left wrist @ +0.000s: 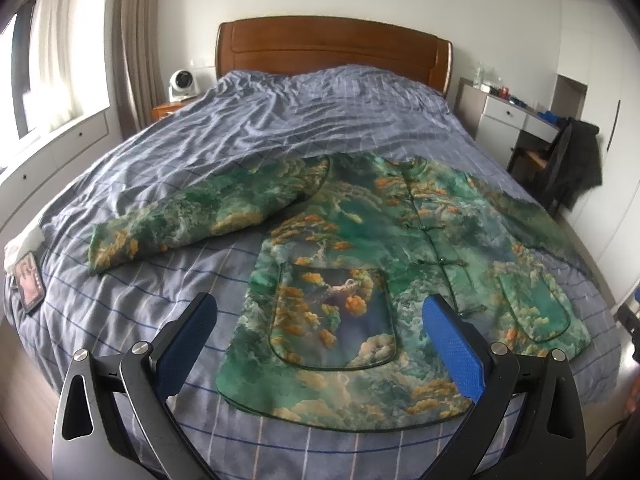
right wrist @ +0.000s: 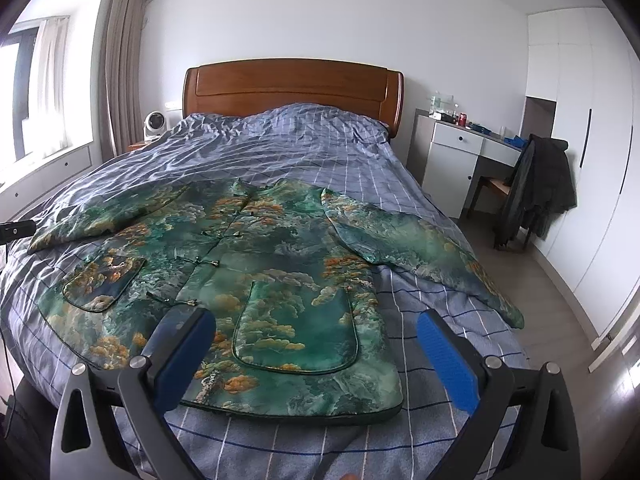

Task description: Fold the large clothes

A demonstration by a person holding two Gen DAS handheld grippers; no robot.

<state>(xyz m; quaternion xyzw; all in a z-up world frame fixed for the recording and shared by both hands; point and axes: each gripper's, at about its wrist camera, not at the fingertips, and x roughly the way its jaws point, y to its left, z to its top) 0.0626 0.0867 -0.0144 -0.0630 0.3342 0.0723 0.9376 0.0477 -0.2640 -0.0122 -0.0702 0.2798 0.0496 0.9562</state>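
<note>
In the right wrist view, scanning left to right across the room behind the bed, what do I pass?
Window → brown curtain → small white fan → wooden headboard → white desk → dark coat on chair → white wardrobe.

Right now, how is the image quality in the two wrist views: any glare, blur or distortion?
Left wrist view: strong fisheye bending, dark corners, the window blown out, the jacket sharp, the far right edge smeared. Right wrist view: the same barrel distortion, window overexposed, soft even daylight on the jacket, no hard shadows.
</note>
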